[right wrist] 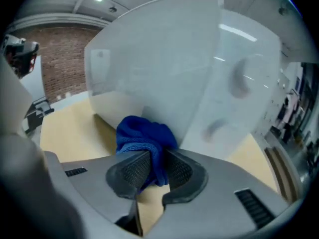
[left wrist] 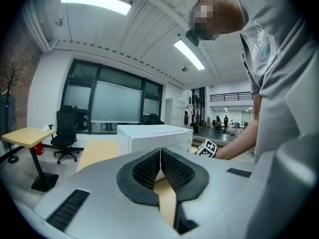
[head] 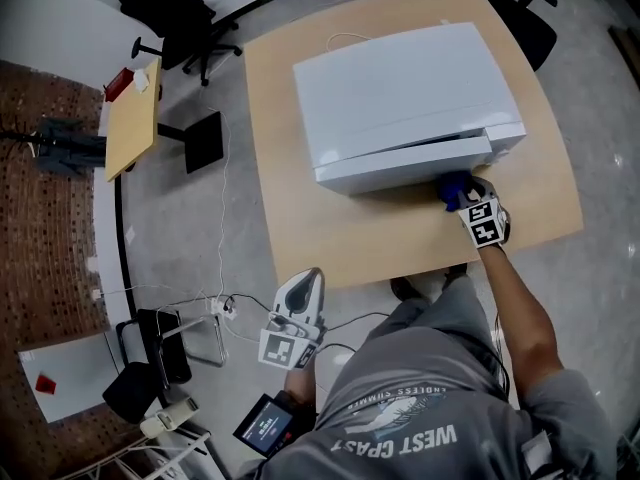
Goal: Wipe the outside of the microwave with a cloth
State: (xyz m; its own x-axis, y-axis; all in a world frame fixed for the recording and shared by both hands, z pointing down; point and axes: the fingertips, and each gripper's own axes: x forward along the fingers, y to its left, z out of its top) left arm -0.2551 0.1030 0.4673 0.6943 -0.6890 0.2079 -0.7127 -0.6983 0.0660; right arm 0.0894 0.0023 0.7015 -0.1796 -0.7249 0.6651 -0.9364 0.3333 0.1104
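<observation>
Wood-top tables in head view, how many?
2. The big table under the microwave, centre; a small table at far left by a black chair. Others may lie outside the frame.

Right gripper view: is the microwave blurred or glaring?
Right gripper view: microwave soft and smeared, pale light streaks on its side; cloth in the jaws sharp. Head view: microwave crisp, evenly lit, table edges bowed by the wide lens.

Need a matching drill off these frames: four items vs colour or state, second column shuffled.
Column 1:
1 cloth
2 left claw
3 microwave
4 table

Column 2:
A white
B shut, empty
C tan
D blue

Pairs: 1-D, 2-B, 3-A, 4-C
</observation>
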